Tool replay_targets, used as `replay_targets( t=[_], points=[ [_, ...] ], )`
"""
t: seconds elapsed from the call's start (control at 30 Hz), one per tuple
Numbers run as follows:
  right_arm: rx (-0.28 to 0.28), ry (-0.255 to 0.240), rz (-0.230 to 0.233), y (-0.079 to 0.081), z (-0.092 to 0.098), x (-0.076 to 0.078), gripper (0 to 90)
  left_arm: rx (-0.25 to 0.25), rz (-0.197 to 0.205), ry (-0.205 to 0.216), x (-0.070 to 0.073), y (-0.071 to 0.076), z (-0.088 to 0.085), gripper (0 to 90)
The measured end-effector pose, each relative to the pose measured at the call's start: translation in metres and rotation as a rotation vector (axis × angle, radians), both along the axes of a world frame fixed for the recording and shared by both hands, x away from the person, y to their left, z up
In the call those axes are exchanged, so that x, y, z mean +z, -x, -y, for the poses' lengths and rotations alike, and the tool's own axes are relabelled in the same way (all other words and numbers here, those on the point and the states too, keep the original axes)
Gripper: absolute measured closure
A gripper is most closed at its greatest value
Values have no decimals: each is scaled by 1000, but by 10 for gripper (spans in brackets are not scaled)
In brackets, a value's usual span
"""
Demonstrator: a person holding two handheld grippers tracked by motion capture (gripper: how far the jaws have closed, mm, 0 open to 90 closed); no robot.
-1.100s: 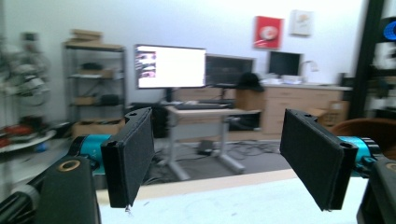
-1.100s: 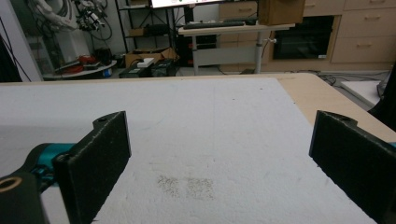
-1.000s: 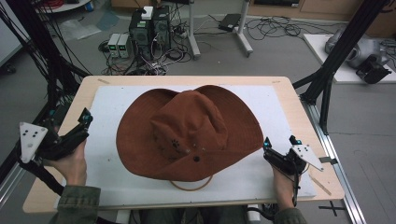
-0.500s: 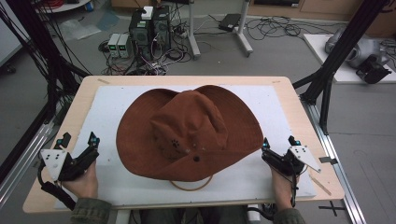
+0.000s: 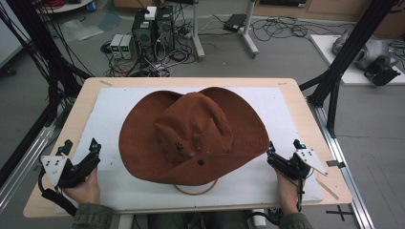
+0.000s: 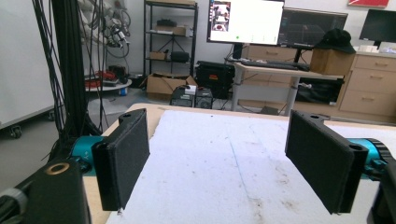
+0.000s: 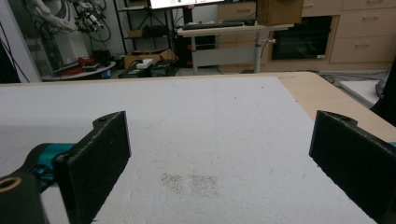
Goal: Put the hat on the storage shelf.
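**Hat centred, both tools parked wide and empty**

Brown wide-brim hat (image 5: 193,134) sits crown-up in the middle of the white mat (image 5: 110,107) covering the surface (image 5: 305,102), its tan chin cord (image 5: 196,190) looping out from under the near brim. Left tool (image 5: 93,150) rests low at the near-left corner of the mat, well apart from the brim; jaws wide apart, nothing between, bare mat ahead in left gripper view. Right tool (image 5: 283,147) sits just beside the brim's right edge, jaws also spread, holding nothing. Prob a ready stance: one tool per side, flanking the hat w/ room to reach the brim from both ends.
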State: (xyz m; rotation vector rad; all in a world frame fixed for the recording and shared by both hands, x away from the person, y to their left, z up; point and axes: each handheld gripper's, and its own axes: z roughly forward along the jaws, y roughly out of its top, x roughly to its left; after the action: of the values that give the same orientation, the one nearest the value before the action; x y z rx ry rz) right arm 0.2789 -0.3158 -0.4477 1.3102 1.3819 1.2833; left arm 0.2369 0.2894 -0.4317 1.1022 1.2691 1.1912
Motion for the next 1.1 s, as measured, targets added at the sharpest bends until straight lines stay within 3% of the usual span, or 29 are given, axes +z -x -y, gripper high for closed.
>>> replay_targets(
  t=[0.27,1.1],
  points=[
    [-16,-25,-1,1,4,1,46,-3,-8,0,-3,-1,0,214],
    [-24,-25,12,4,6,4,46,-26,-31,11,-3,-3,1,210]
  ],
)
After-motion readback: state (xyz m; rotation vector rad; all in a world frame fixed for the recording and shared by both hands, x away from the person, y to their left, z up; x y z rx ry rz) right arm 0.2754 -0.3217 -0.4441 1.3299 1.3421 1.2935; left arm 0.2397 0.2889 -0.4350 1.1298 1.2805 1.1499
